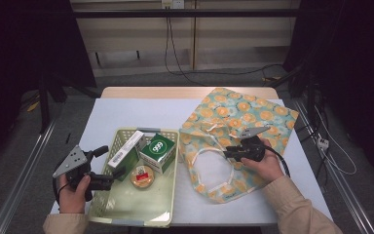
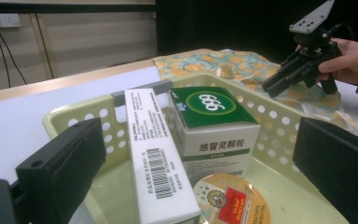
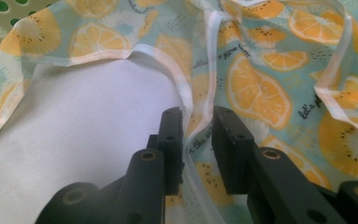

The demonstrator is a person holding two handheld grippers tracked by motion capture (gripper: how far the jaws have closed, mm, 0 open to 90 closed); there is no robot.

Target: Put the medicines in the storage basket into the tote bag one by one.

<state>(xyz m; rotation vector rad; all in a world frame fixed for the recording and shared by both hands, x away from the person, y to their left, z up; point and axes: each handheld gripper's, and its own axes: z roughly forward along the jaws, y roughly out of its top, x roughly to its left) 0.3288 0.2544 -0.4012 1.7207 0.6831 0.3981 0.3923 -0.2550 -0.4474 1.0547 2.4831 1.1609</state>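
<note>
On the green box reads "666"; right fingers pinch the bag's edge, left fingers spread

Tote bag under the right gripper: teal-green fabric, orange and yellow citrus-slice print, small dark script, pale cream strap between the black jaws. Basket ahead of the left gripper: pale yellow-green, round holes, grey handle. Inside it: long white box with black barcode; green-and-white box, white "666" on green oval; round gold tin, red label. Table cover light grey-white.
</note>
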